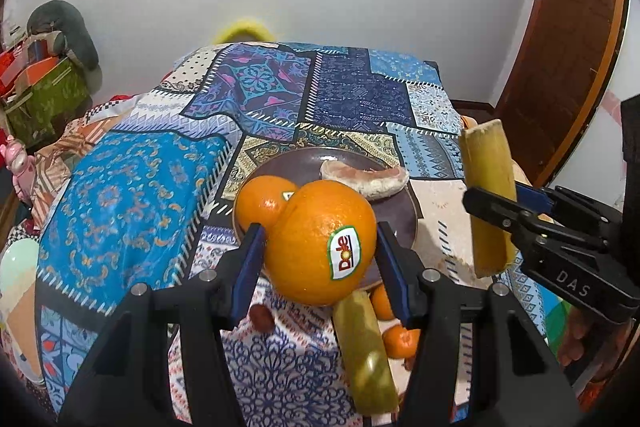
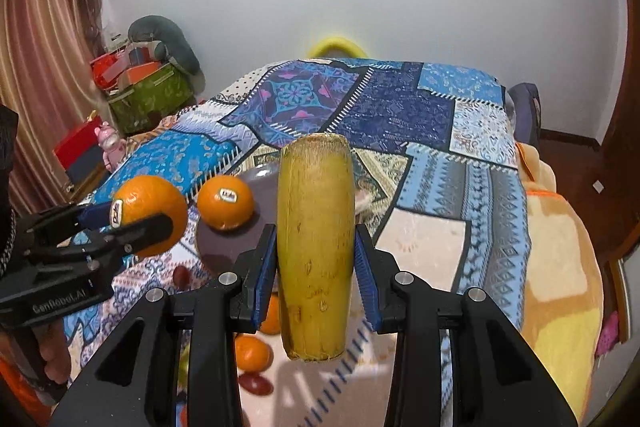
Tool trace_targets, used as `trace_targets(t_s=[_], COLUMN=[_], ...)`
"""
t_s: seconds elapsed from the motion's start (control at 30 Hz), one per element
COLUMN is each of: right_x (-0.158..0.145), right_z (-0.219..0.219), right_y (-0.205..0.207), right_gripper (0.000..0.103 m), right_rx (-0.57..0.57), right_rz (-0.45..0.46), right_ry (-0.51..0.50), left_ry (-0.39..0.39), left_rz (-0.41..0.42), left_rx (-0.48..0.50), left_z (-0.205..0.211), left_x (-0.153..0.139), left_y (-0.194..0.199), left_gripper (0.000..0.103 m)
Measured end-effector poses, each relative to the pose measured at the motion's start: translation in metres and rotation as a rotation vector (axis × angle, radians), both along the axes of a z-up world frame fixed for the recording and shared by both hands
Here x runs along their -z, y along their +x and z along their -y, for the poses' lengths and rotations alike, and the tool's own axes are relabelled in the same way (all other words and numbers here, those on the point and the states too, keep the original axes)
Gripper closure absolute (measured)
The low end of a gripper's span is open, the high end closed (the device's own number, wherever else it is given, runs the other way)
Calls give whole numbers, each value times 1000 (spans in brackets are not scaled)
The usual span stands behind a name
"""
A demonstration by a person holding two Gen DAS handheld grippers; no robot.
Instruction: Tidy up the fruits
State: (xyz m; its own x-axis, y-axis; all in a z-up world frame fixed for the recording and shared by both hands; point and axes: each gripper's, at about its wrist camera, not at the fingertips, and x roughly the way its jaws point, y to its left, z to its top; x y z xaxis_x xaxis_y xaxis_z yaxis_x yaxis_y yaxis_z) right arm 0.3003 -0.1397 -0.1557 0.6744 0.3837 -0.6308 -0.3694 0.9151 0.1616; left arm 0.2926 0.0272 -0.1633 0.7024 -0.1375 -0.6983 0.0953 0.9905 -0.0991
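Left gripper [image 1: 320, 247] clamps orange [image 1: 320, 239] over plate [image 1: 408, 215] rim | right gripper [image 2: 316, 247] clamps cane stalk [image 2: 316, 247] | bedspread [image 1: 360, 87] beyond bare

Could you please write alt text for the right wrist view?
The right gripper holds a yellow-green sugarcane piece upright above a patterned bedspread. At left, the left gripper grips a stickered orange; another orange sits on a dark plate.

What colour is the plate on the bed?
Dark purplish-brown plate, clearest in the left wrist view.
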Motion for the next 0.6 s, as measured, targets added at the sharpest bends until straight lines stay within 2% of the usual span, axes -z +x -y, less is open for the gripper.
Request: trace_targets(t_s=[0.6], right_x=[25], right_z=[-21], right_y=[57], right_gripper=[69], right_rx=[-52], right_rz=[-32], right_ry=[-45], left_ry=[16], left_rz=[-33], left_rx=[27], left_z=[10], left_x=[25], left_y=[48], left_gripper=[48])
